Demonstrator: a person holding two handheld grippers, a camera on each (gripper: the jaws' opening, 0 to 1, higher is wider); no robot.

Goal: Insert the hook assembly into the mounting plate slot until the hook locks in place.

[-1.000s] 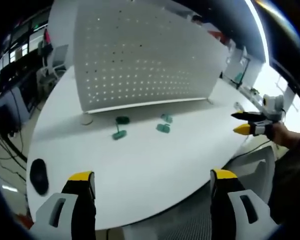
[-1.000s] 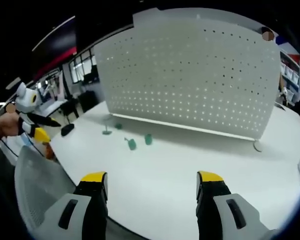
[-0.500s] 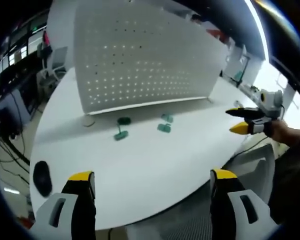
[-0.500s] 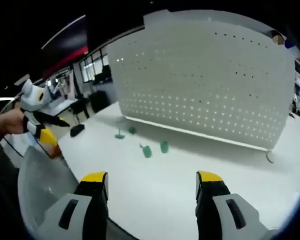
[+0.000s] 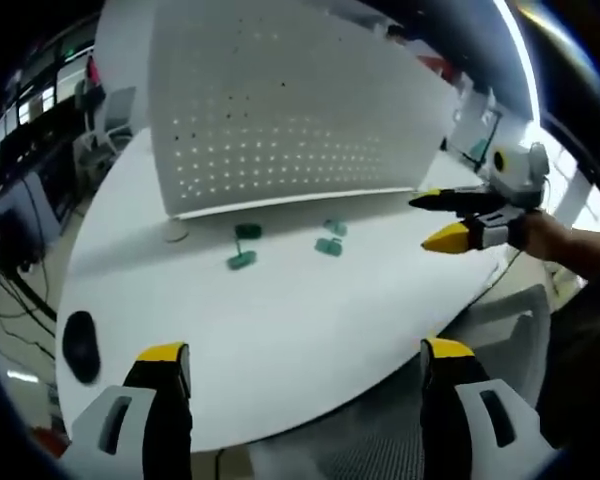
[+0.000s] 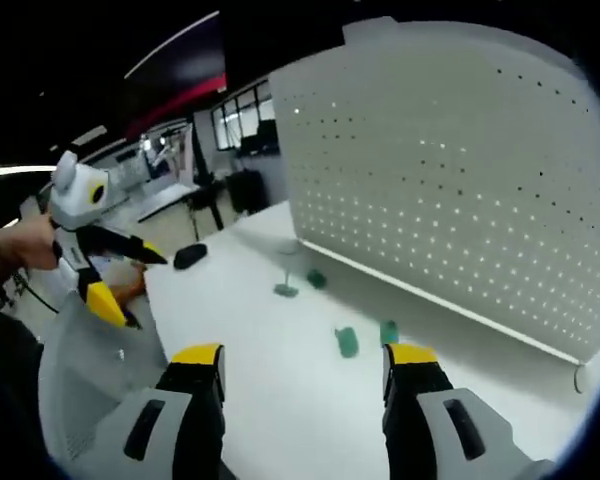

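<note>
Several small green plastic pieces lie on the white table in front of an upright white perforated panel (image 5: 280,110): two on the left (image 5: 241,260) (image 5: 247,231) and two on the right (image 5: 327,247) (image 5: 335,228). In the right gripper view the same pieces lie ahead of the jaws (image 6: 347,342) (image 6: 388,330) (image 6: 285,290) (image 6: 317,278), below the panel (image 6: 460,170). My left gripper (image 5: 305,350) stands open over the table's near edge, holding nothing. My right gripper (image 6: 304,355) is open too and empty. It hangs over the table to the right of the pieces (image 5: 432,220).
A black mouse (image 5: 80,345) lies at the table's left end, also seen in the right gripper view (image 6: 189,256). A round panel foot (image 5: 175,235) rests left of the pieces. A mesh chair back (image 6: 90,380) stands below the table edge (image 5: 310,410). The left gripper (image 6: 130,285) hangs left of the table.
The right gripper has moved in from beyond the table's right edge to over the table, closer to the green pieces. The pieces lie where they were.
</note>
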